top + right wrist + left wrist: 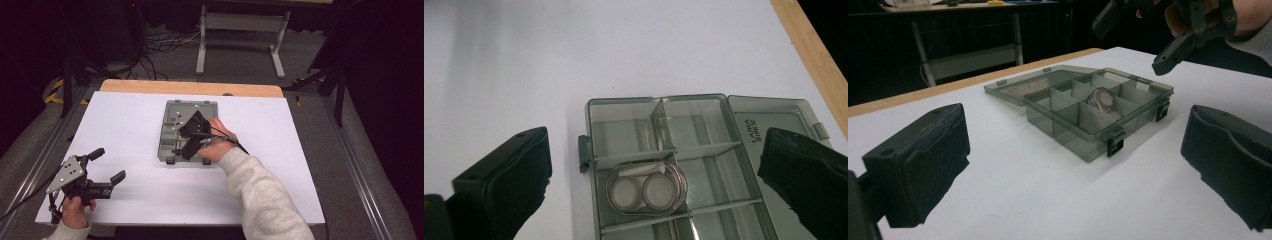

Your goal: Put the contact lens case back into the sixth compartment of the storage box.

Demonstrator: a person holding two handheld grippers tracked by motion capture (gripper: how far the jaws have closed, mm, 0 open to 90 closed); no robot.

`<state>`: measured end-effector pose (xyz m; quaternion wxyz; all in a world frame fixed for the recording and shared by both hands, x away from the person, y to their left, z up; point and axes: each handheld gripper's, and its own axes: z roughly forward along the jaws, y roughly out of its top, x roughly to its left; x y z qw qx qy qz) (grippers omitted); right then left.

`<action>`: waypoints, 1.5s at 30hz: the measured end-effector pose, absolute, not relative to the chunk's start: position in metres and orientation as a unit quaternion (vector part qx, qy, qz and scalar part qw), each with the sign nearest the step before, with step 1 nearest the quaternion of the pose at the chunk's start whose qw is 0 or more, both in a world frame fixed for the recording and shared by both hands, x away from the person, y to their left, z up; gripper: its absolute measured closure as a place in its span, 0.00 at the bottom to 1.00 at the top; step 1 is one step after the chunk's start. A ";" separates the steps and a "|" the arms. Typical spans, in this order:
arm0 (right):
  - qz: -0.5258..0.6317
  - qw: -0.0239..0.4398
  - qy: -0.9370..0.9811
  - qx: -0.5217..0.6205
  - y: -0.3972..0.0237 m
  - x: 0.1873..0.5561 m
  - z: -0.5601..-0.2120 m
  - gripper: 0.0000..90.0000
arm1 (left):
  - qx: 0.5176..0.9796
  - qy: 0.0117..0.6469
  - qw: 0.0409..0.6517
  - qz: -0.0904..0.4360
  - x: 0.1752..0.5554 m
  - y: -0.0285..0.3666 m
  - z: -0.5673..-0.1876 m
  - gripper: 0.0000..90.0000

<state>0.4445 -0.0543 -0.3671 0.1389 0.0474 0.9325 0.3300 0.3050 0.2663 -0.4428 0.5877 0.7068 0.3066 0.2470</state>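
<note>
A grey see-through compartment box lies open on the white mat, its lid folded flat at the far side. In one of its compartments rests a clear twin-cup lens case, also seen in the left gripper view. My right gripper hovers just above the box with its jaws wide apart and nothing between them; in its own view it looks straight down on the case. My left gripper stands open near the mat's front left corner, aimed at the box from a distance.
The white mat covers a wooden table whose far edge shows bare. Behind it stand a white table frame and loose cables on the floor. Metal rails run along both sides.
</note>
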 end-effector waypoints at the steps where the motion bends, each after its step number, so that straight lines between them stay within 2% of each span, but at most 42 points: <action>1: 0.331 0.140 0.932 0.044 -0.055 0.444 -0.366 0.01 | 0.707 0.306 0.588 0.247 0.305 0.266 -0.443 0.00; 22: 0.355 0.154 0.921 0.050 -0.068 0.416 -0.349 0.01 | 0.706 0.306 0.589 0.247 0.305 0.266 -0.443 0.00; 33: 0.380 0.163 0.908 0.063 -0.090 0.401 -0.340 0.00 | 0.706 0.308 0.589 0.245 0.306 0.266 -0.444 0.00; 45: 0.410 0.184 0.888 0.100 -0.133 0.384 -0.335 0.00 | 0.705 0.310 0.587 0.248 0.306 0.266 -0.444 0.00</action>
